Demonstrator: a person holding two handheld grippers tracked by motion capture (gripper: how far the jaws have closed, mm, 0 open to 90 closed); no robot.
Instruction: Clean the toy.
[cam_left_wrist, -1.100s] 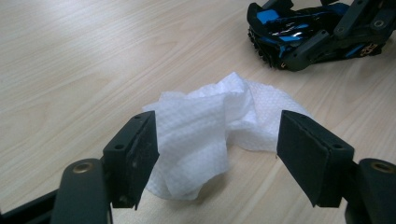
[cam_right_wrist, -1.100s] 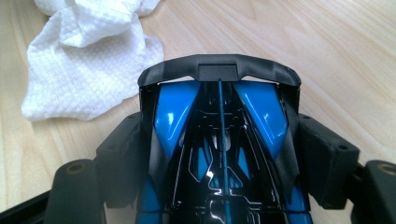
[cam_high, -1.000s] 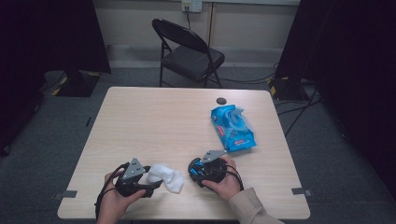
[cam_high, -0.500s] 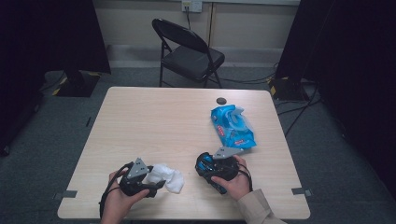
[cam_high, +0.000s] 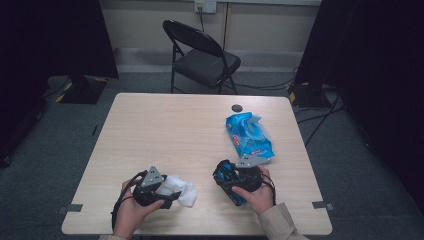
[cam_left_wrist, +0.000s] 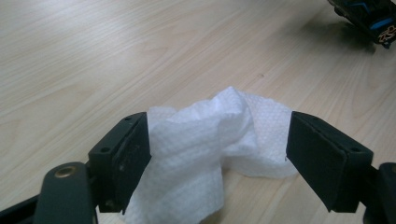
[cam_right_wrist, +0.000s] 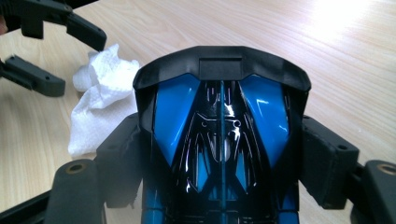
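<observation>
Left gripper (cam_high: 172, 192) sits low at the near-left edge of the table (cam_high: 165, 130), hand wrapped round it from below, jaws pointing right toward the table middle. Its jaws stand wide with the crumpled white wipe (cam_left_wrist: 212, 144) lying between them; left pad touches the wipe, right pad looks just clear of it, so no real clamp. Right gripper (cam_right_wrist: 219, 158) is held near the front edge right of centre, tilted, jaws pressed on both flanks of a blue-and-black toy car (cam_right_wrist: 219, 126). Count: one wipe, one toy car, one blue wipes pack (cam_high: 248, 135) further back on the right, one small dark disc (cam_high: 236, 107) behind it, one folding chair (cam_high: 202, 55) beyond the table. In the right gripper view the car's lower body is cut off by the frame; in the high view it is mostly hidden by the hand.
</observation>
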